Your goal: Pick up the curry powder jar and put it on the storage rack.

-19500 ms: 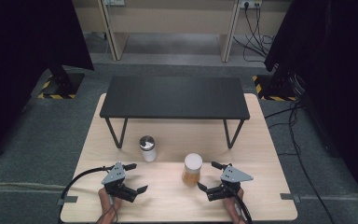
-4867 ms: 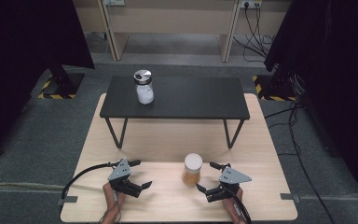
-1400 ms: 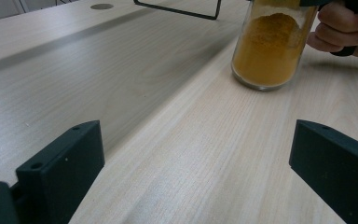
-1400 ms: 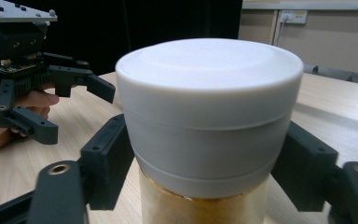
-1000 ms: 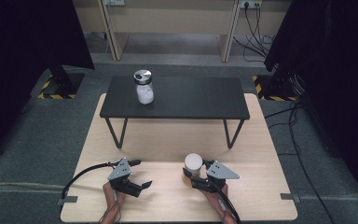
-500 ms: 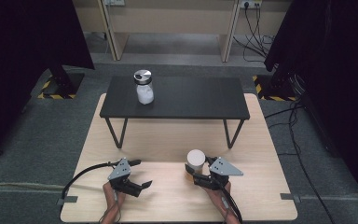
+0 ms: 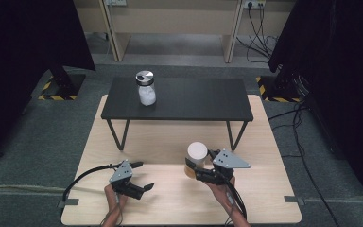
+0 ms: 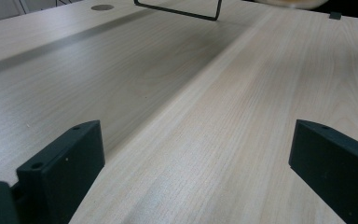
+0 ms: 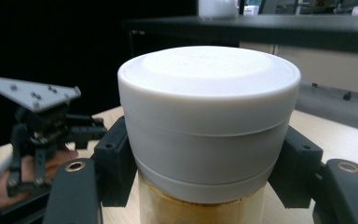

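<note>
Pale, straight-grained wood makes up your surface, and a flat black metal-legged shelf stands across its far half bearing a glass jar with white contents. Your right claw is clenched on the round white-lidded jar of amber stuff, clear of the wood. Your left claw rests released, jaws wide.

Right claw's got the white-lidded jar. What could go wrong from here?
1. The right claw grips the jar at the lid's lower edge, not the body; it could slip or tilt.
2. The shelf edge lies ahead; the jar might clip it.
3. The metal-lidded jar already stands there; keep apart.
</note>
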### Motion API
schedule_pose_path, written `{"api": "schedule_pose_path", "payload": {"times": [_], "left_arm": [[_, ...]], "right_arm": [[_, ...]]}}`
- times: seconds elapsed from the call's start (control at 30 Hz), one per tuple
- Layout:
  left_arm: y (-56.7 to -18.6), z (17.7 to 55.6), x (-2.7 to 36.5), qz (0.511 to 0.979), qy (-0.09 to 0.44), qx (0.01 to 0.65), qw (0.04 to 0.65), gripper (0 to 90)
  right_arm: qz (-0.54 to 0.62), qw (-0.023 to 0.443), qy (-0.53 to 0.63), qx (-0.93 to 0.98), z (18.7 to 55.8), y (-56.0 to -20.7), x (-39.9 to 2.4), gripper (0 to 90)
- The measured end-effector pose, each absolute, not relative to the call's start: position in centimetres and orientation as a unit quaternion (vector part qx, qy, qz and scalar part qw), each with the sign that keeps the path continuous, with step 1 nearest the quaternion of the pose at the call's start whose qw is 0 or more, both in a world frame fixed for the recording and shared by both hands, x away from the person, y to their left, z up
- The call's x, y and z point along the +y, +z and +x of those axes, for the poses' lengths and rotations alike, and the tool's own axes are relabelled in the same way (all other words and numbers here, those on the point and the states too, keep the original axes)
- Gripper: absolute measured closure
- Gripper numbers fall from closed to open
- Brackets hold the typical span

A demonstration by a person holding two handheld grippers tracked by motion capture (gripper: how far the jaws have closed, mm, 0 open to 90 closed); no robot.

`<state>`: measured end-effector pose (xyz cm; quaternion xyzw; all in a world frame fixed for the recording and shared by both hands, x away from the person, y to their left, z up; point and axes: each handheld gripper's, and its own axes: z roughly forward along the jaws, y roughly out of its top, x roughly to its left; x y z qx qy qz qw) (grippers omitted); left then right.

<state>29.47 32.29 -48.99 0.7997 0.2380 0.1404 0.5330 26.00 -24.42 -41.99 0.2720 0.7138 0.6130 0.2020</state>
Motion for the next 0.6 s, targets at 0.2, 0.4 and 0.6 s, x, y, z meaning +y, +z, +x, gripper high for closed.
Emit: {"api": "schedule_pose_path", "payload": {"times": [0.2,0.4,0.6], "left_arm": [[-49.0,29.5,32.3,0.800,0.140,0.238,0.533,2.7],[-49.0,29.5,32.3,0.799,0.140,0.239,0.534,2.7],[-49.0,29.5,32.3,0.800,0.139,0.239,0.533,2.7]], "right_arm": [[0.257,0.198,0.617,0.717,26.7,-38.9,-24.2,35.1],[0.243,0.196,0.621,0.719,28.0,-34.9,-24.0,35.2],[0.237,0.205,0.621,0.719,29.3,-30.9,-23.2,35.1]]}}
